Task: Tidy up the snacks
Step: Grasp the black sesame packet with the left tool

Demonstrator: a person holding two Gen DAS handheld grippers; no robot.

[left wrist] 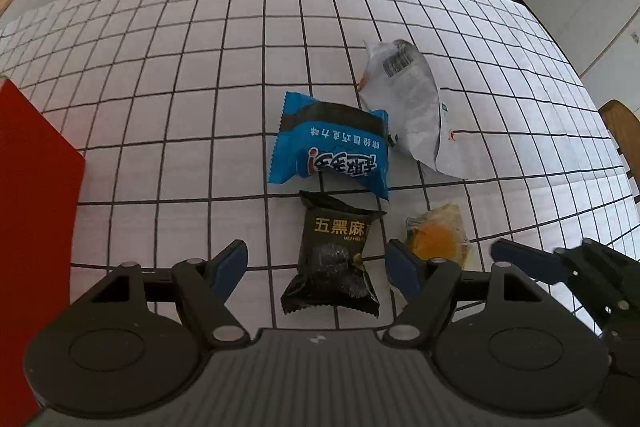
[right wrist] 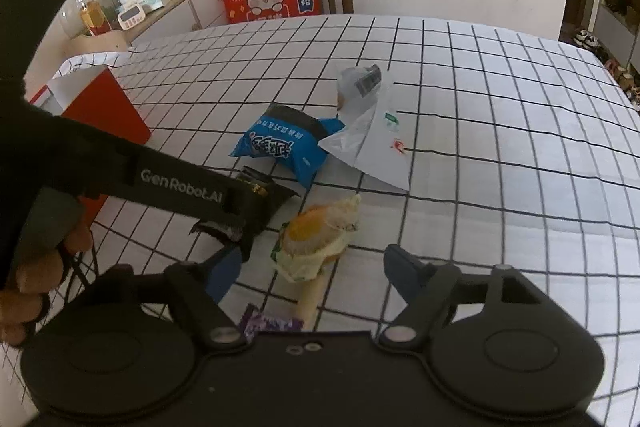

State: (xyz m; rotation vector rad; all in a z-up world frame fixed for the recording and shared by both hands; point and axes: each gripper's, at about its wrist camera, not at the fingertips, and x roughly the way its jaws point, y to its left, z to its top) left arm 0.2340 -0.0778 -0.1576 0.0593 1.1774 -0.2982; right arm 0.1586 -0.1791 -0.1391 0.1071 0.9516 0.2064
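— What is laid out on the checked tabletop point(left wrist: 160, 67)?
— A red box point(left wrist: 36, 211) at its left edge; mid-table, white bag point(left wrist: 408, 107), blue packet point(left wrist: 332, 151), black packet point(left wrist: 332, 263), yolk pastry point(right wrist: 320, 239).
— And the claws?
— Left gripper point(left wrist: 316, 267) and right gripper point(right wrist: 312, 267) are both held spread, nothing gripped.

A black snack packet point(left wrist: 334, 259) is framed between the spread jaws of the left gripper point(left wrist: 316, 269) on the gridded table point(left wrist: 180, 75), with a blue packet point(left wrist: 330, 147) seen just beyond it.
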